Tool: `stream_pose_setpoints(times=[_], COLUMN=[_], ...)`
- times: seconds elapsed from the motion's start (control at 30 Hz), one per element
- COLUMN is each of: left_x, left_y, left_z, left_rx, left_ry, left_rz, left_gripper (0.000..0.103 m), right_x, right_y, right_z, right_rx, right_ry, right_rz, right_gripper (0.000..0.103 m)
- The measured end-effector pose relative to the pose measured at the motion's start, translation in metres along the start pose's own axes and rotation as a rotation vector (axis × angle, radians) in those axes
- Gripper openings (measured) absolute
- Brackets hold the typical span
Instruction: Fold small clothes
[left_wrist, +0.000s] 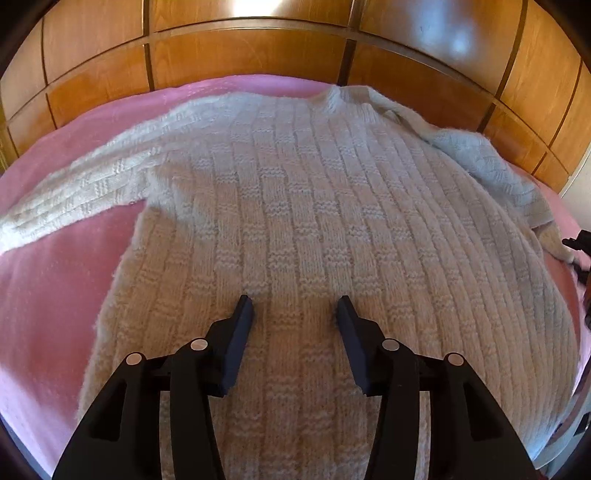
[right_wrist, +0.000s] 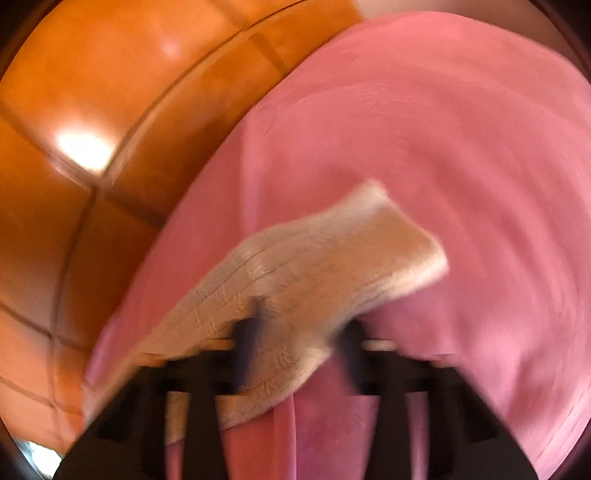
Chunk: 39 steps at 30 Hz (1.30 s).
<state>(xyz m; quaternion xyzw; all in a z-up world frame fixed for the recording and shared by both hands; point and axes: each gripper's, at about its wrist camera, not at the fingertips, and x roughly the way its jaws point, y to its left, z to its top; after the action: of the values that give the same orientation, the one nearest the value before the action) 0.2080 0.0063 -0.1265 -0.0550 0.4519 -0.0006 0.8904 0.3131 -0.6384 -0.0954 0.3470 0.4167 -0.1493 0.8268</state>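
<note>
Two views. Low centre of the left view, the left gripper (left_wrist: 295, 308) hangs with jaws spread over the sweater (left_wrist: 314, 206), pinching nothing. The sweater lies flat on a pink blanket (left_wrist: 48, 295), one sleeve (left_wrist: 74, 199) stretching left. Blurred, the right gripper (right_wrist: 301, 325) seems pinched on the other sleeve (right_wrist: 314, 254); a shallow bite could slip and drag the knit askew.

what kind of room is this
Probably a bedroom: a cream knitted sweater lies spread on a pink blanket that seems to cover a bed, with glossy wooden wardrobe-style panels right behind it.
</note>
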Motion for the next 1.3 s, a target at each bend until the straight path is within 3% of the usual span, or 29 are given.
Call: stream_pose_setpoints(times=[0.1, 0.17, 0.23, 0.37, 0.4, 0.5, 0.6, 0.67, 0.77, 0.9, 1.0, 1.07, 1.17, 1.2, 1.23, 1.3], left_x=[0.0, 0.001, 0.001, 0.001, 0.001, 0.001, 0.001, 0.001, 0.0, -0.006, -0.025, -0.039, -0.06, -0.068, -0.073, -0.08], left_y=[0.0, 0.0, 0.0, -0.002, -0.001, -0.001, -0.002, -0.002, -0.001, 0.005, 0.024, 0.04, 0.07, 0.085, 0.097, 0.115], left_z=[0.0, 0.001, 0.001, -0.001, -0.001, -0.001, -0.003, -0.004, -0.004, -0.002, -0.004, -0.01, -0.024, -0.031, -0.037, -0.049], left_rx=[0.003, -0.006, -0.011, -0.005, -0.007, -0.005, 0.007, 0.005, 0.002, -0.015, -0.061, -0.081, -0.107, -0.121, -0.139, -0.17], left_ry=[-0.003, 0.0, 0.0, -0.011, -0.012, -0.014, -0.024, -0.031, -0.037, -0.024, -0.032, -0.048, -0.059, -0.055, -0.051, -0.031], left_rz=[0.002, 0.002, 0.004, 0.014, 0.016, 0.015, 0.018, 0.017, 0.011, -0.008, -0.016, -0.009, 0.002, 0.008, 0.01, -0.018], left_gripper=[0.047, 0.047, 0.048, 0.048, 0.048, 0.048, 0.049, 0.049, 0.049, 0.049, 0.049, 0.049, 0.051, 0.062, 0.065, 0.065], right_x=[-0.025, -0.042, -0.045, -0.025, -0.018, -0.01, -0.026, -0.043, -0.057, -0.057, -0.051, -0.056, -0.079, -0.086, -0.091, -0.098], right_y=[0.017, 0.014, 0.001, -0.026, -0.03, -0.031, -0.032, -0.029, -0.003, 0.037, 0.054, 0.06, 0.059, 0.058, 0.056, 0.049], right_z=[0.014, 0.032, 0.046, 0.054, 0.048, 0.041, 0.027, 0.011, -0.031, -0.114, -0.166, -0.197, -0.236, -0.246, -0.255, -0.272], right_rx=[-0.14, -0.143, -0.121, -0.041, -0.029, -0.002, -0.019, -0.061, -0.175, -0.251, -0.291, -0.329, -0.348, -0.359, -0.376, -0.374], right_ry=[-0.106, -0.192, -0.243, -0.187, -0.161, -0.149, -0.136, -0.112, 0.008, 0.292, 0.431, 0.47, 0.534, 0.547, 0.551, 0.584], right_rz=[-0.033, -0.071, -0.177, -0.197, -0.191, -0.157, -0.119, -0.048, 0.145, 0.432, 0.49, 0.512, 0.58, 0.584, 0.579, 0.575], right_gripper=[0.008, 0.007, 0.007, 0.007, 0.013, 0.059, 0.062, 0.062, 0.063, 0.069, 0.07, 0.067, 0.05, 0.047, 0.041, 0.035])
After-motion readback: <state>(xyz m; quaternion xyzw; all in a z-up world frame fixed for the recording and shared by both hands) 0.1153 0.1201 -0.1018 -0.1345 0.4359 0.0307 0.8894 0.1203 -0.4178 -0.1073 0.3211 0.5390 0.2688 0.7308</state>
